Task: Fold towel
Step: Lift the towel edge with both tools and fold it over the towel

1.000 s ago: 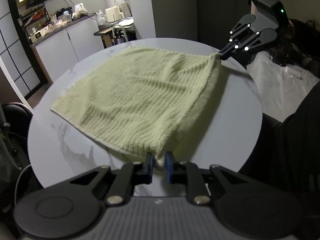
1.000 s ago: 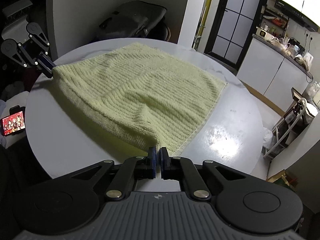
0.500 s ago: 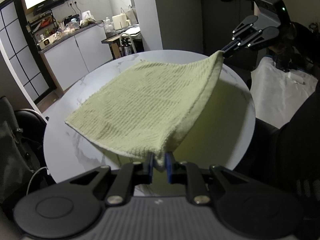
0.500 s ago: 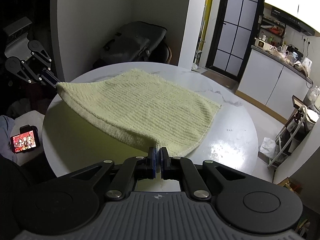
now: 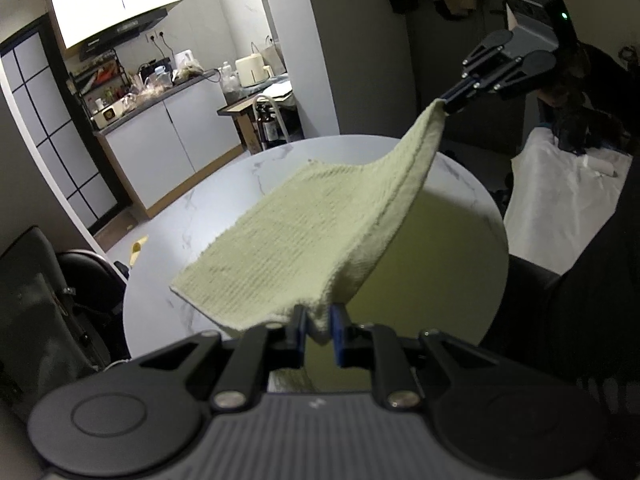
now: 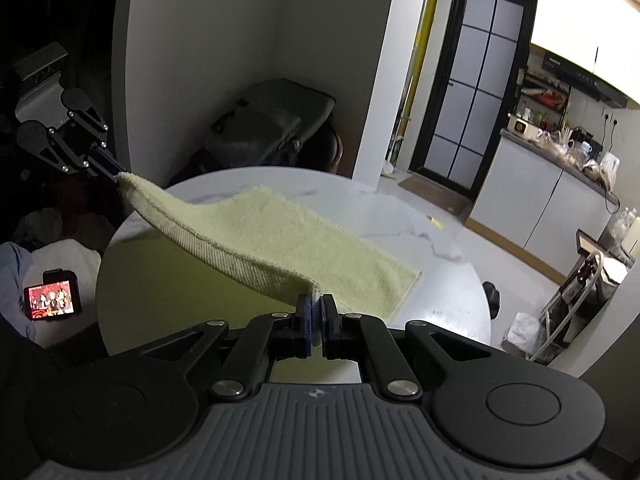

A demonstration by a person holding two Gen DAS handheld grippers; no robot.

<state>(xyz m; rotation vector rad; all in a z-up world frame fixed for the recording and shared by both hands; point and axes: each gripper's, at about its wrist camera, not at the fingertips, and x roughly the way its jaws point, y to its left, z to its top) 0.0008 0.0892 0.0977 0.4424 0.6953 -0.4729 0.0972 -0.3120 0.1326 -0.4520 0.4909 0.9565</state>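
Observation:
A pale yellow-green towel point(image 5: 316, 236) hangs between my two grippers above a round white marble table point(image 5: 224, 196). My left gripper point(image 5: 319, 326) is shut on one near corner. My right gripper point(image 6: 316, 312) is shut on the other near corner; it shows in the left wrist view point(image 5: 446, 106) at upper right. The left gripper shows in the right wrist view point(image 6: 114, 172) at left. The near edge is lifted well off the table; the towel point(image 6: 288, 240) slopes down to its far edge, which rests on the table point(image 6: 448, 280).
A kitchen counter with white cabinets point(image 5: 168, 136) stands beyond the table. A dark chair with a bag point(image 6: 272, 128) is at the table's far side. A phone with a lit screen point(image 6: 52, 300) lies on white cloth by the table. A metal rack point(image 6: 576, 304) stands at right.
Both grippers have risen with their towel corners. The near half of the towel has come off the table and now hangs in the air.

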